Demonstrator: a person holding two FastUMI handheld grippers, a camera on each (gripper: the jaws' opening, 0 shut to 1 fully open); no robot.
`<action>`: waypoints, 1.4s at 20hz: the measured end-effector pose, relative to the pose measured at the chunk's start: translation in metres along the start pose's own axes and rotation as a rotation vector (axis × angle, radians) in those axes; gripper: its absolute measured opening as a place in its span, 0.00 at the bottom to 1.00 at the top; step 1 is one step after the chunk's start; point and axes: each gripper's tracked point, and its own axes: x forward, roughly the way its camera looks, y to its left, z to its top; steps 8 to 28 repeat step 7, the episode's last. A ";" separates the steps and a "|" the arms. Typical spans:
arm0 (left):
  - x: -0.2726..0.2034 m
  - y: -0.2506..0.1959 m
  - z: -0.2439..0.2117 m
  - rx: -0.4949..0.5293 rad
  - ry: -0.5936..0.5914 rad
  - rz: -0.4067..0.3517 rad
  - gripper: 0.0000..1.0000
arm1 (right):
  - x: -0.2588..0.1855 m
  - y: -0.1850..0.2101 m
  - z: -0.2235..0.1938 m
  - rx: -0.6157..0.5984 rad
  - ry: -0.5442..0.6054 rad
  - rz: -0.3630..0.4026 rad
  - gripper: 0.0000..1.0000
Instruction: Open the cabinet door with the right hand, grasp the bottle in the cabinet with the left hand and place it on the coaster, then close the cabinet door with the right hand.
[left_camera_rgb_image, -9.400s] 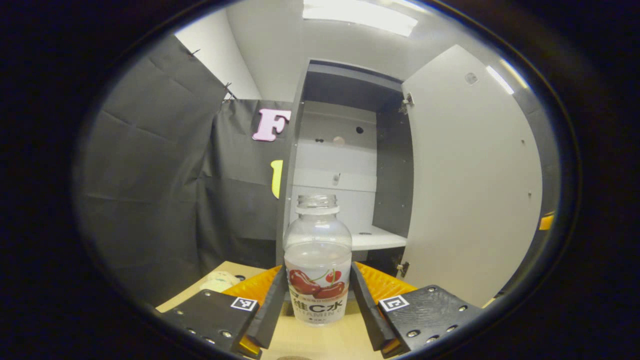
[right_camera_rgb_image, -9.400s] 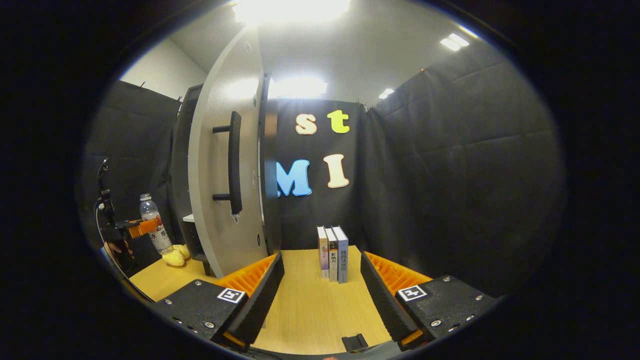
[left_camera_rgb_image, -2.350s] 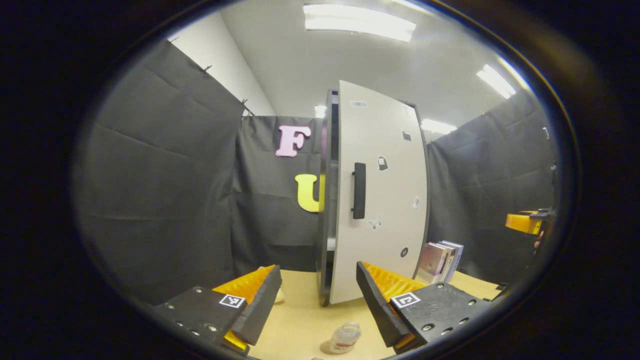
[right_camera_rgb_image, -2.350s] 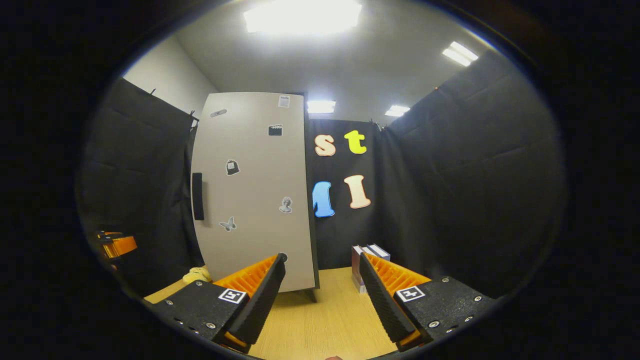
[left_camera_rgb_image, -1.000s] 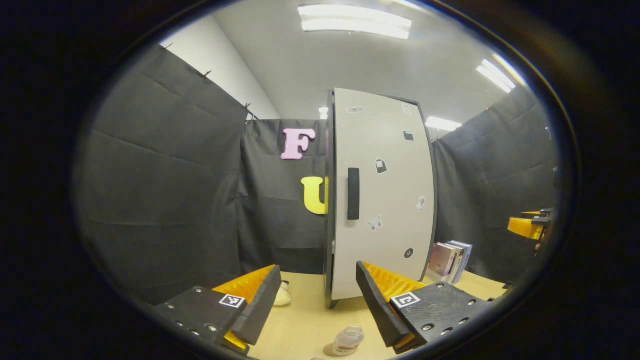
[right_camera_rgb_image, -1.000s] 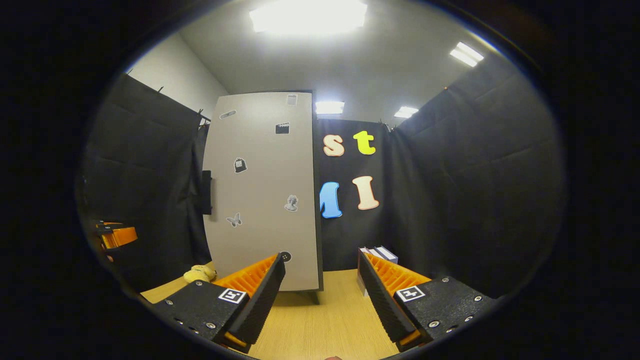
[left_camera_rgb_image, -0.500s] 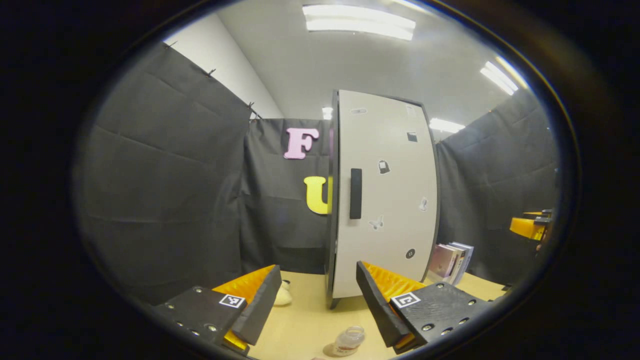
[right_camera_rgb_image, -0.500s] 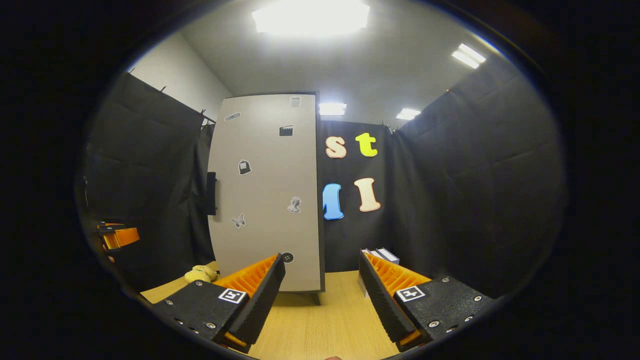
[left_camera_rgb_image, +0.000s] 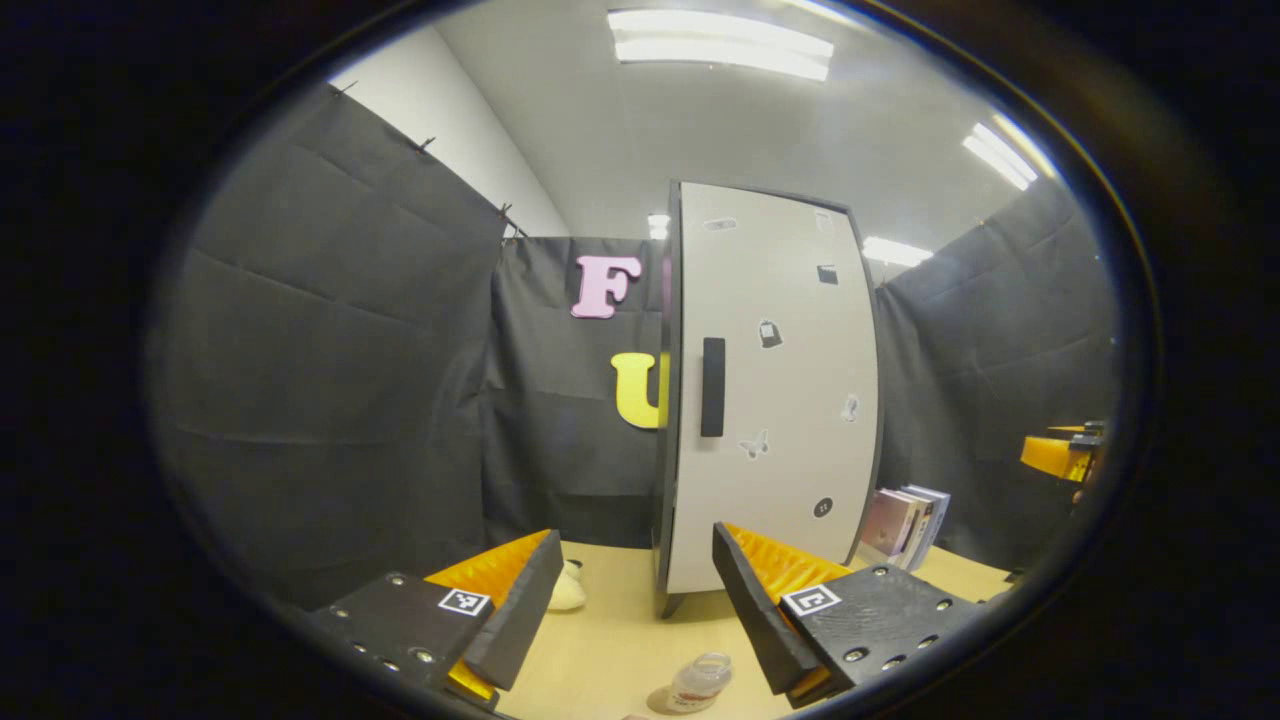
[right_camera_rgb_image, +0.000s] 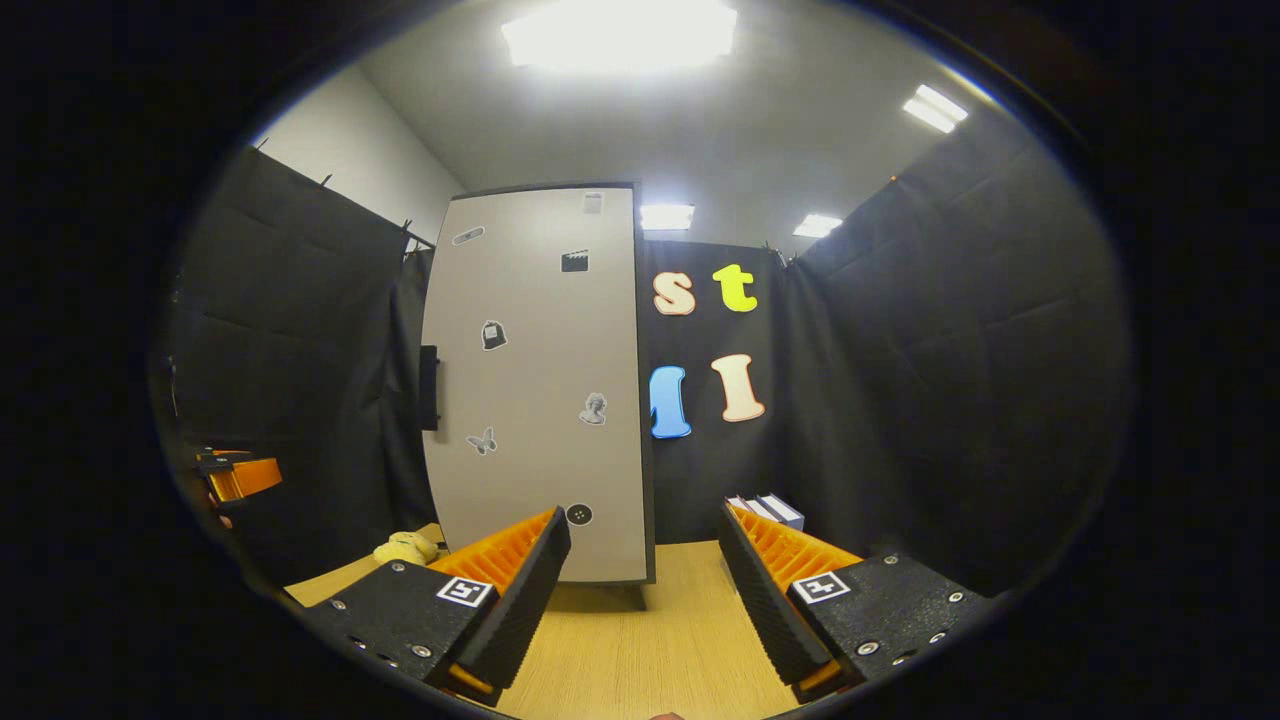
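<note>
- Your tabletop (right_camera_rgb_image: 640, 640) is pale wood grain, walled in by black cloth under ceiling light panels.
- The cabinet door (left_camera_rgb_image: 775, 390) is a flat light-grey panel with a dark bar handle (left_camera_rgb_image: 712, 386) and small stickers; it sits shut.
- Upright books (left_camera_rgb_image: 905, 515) stand right of the cabinet.
- The clear plastic bottle (left_camera_rgb_image: 700, 680) stands on the round coaster (left_camera_rgb_image: 658, 698), below your left claw (left_camera_rgb_image: 635, 600), which is released.
- Your right claw (right_camera_rgb_image: 640, 595) is spread, holding nothing.
</note>
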 end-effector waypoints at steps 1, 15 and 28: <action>0.001 0.000 0.000 0.001 -0.001 0.000 0.90 | 0.001 0.001 0.000 0.000 -0.001 0.000 0.93; -0.003 0.002 0.004 0.006 -0.009 0.001 0.90 | 0.000 0.004 0.004 0.003 -0.015 0.003 0.93; -0.003 0.002 0.004 0.006 -0.009 0.001 0.90 | 0.000 0.004 0.004 0.003 -0.015 0.003 0.93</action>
